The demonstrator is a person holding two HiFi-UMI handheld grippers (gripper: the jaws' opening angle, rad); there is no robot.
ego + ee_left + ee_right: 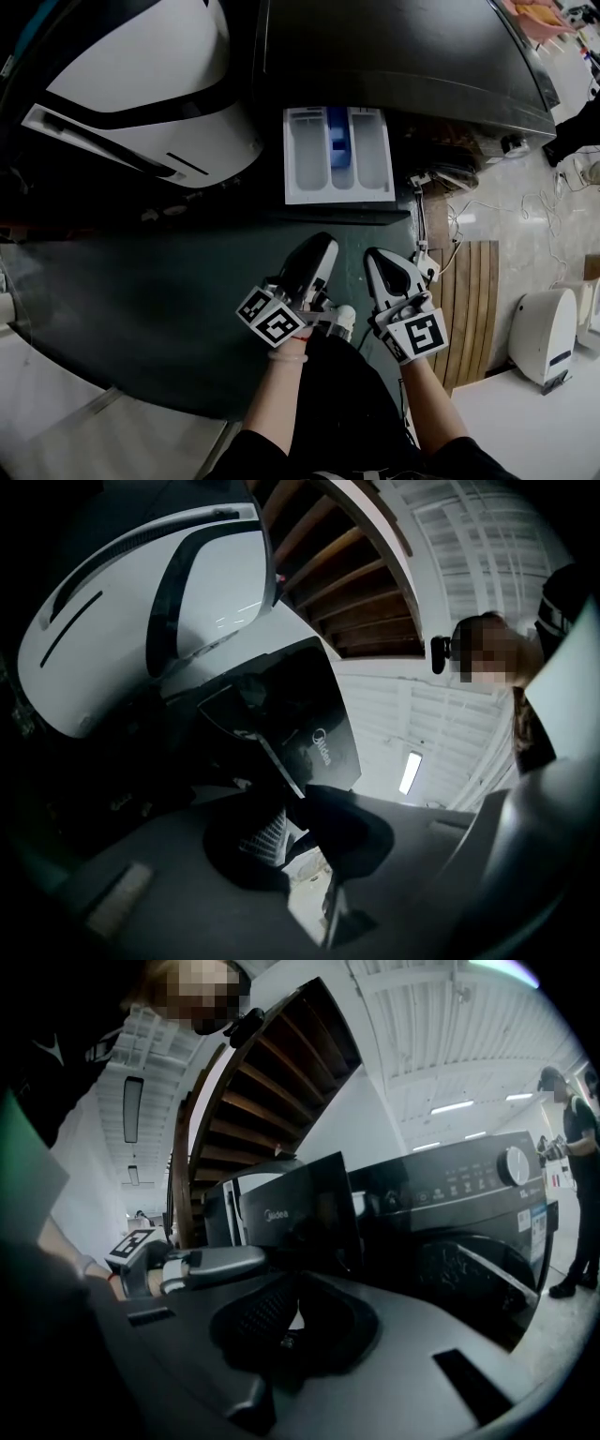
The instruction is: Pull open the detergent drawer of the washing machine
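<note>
Left claw [323, 246] hangs on the near side of the washing machine [403, 56], its jaws drawn to a narrow slit with light showing through and nothing between them. Right claw [378, 258] sits just beside it on the right, and in its own view the two pads meet at the tips, holding nothing. Each claw is carried by a hand, and the marker cubes [274, 319] face up toward the head camera. The detergent drawer [337, 155] stands pulled out from the dark front of the machine, a white tray reaching toward the near side. It shows three compartments side by side, and the middle one carries a blue insert [338, 141]. Neither claw touches the drawer; both point toward it with dark floor between, the left one roughly in line with the tray's middle and the right one off its right edge. Left of the drawer lies a white machine with black trim [141, 84]. On the right, a slatted wooden board [473, 300] lies on the pale floor, with loose cables near its far end and a small white appliance [546, 337] beyond its right side.
</note>
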